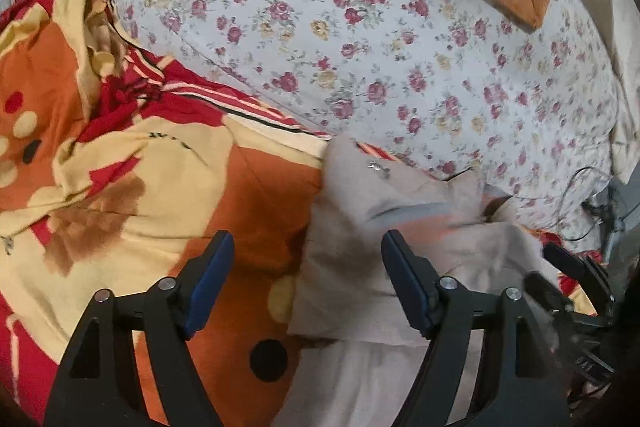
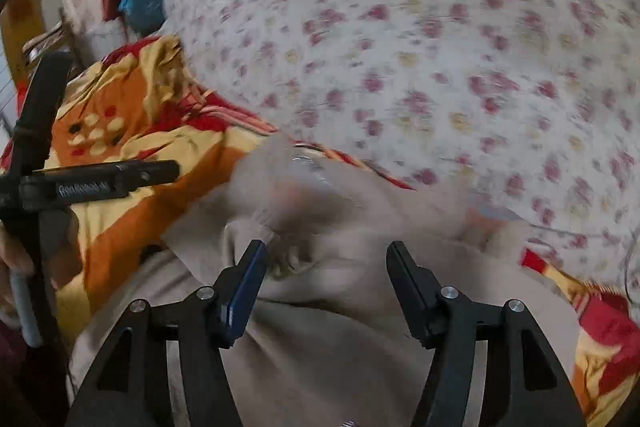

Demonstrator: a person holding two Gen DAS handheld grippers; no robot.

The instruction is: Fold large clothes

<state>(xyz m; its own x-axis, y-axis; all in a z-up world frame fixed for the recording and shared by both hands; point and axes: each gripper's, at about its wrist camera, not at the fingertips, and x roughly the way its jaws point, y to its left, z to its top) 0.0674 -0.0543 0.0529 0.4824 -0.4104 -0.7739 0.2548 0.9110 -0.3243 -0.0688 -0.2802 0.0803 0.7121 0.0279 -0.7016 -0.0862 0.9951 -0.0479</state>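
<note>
Though blurred, seemingly beige, rumpled garment point(image 2: 320, 307)

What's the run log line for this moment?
left gripper: open, empty | right gripper: open, empty | beige garment: bunched on patterned blanket

— What did your left gripper point(image 1: 306, 259) look like?
— Black angular arms, blue pads on the fingers' inner faces, a silver screw head on each knuckle behind the pads.
— And the right gripper point(image 2: 326, 267)?
— The same: black frame, blue pads, silver screws. Beside it, the left tool showed a black rod with a coiled spring and a grey handle.
</note>
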